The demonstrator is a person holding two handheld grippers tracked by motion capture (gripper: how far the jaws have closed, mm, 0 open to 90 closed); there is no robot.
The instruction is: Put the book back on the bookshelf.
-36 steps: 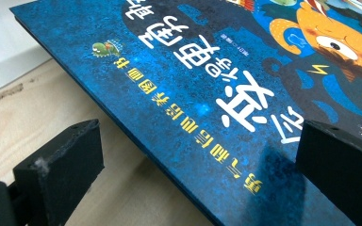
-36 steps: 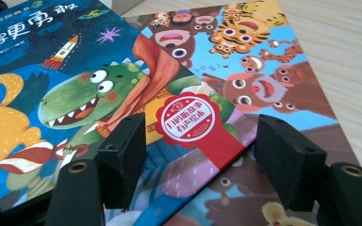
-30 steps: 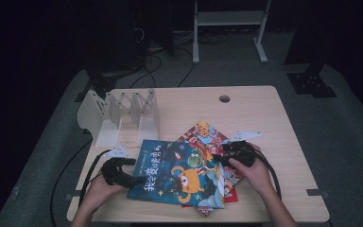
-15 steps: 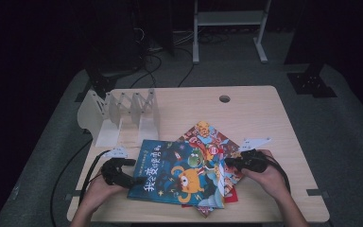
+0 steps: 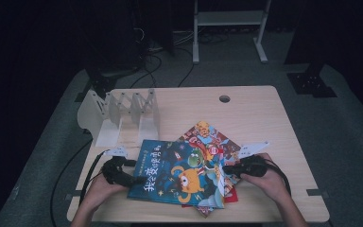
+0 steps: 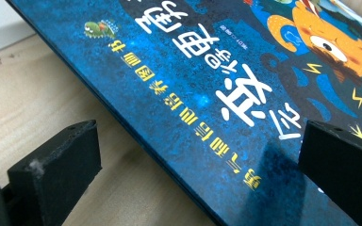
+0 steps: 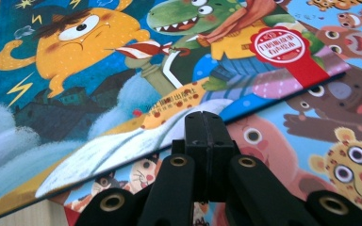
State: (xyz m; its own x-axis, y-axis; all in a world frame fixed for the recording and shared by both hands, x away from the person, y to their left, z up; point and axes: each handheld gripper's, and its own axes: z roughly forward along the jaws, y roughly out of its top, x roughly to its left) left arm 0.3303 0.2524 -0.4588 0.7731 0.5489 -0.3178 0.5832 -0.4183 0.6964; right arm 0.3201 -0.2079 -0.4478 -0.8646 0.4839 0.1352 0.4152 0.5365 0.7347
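The blue book (image 5: 179,172) lies atop the stack on the counter (image 5: 264,113) — left gripper (image 6: 193,155) fingers wide astride its edge, right gripper (image 7: 209,129) fingers just closed together, empty (tips at its cover's edge) — next, prying and lifting it.

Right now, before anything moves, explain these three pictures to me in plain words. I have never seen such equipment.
There is no machine here: a person holds a tool with two black fingers in each hand. The wide picture looks down from above the table. The other two come from cameras riding on the tools. On the table stand a white rack and a small pile of picture books, with a blue book on top. The left gripper is open, with that book's edge between its fingers. The right gripper is shut at the opposite edge; whether it pinches a page I cannot tell.
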